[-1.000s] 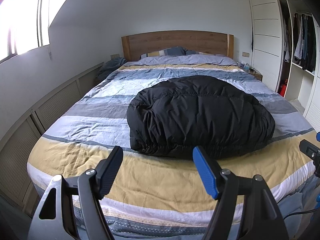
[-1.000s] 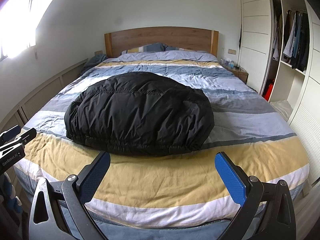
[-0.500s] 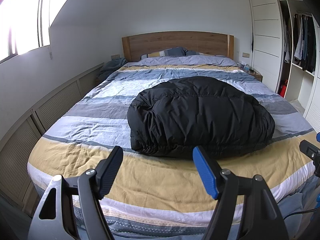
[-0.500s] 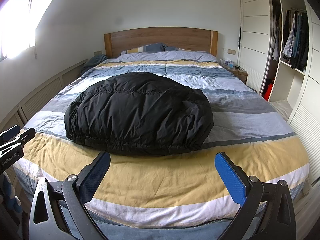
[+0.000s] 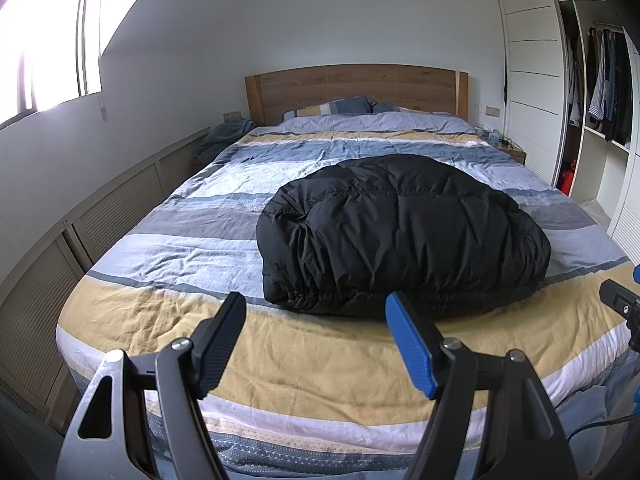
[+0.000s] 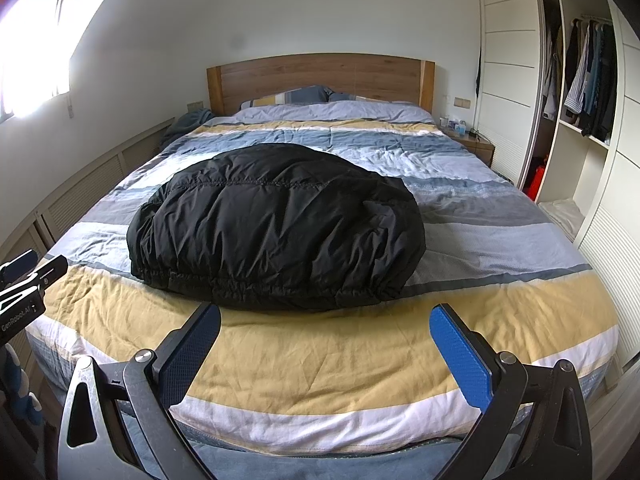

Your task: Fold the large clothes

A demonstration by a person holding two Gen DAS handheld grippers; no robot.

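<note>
Jacket [image 5: 400, 236], black and puffy, lies bundled on the bed [image 5: 312, 364], across its middle stripes, well short of the headboard [image 5: 356, 90]. Both grippers hang off the bed's foot, apart from the jacket: left gripper [image 5: 316, 340] open, right gripper [image 6: 325, 350] open wider, both empty. Its folds look closed, perhaps.

A striped bed [image 5: 224, 216] fills the room, with a wooden headboard [image 5: 356, 90] against the far white wall [image 5: 320, 20]. A bright window [image 5: 44, 52] is at left, an open wardrobe [image 6: 580, 80] at right, beside a nightstand [image 6: 470, 140].
</note>
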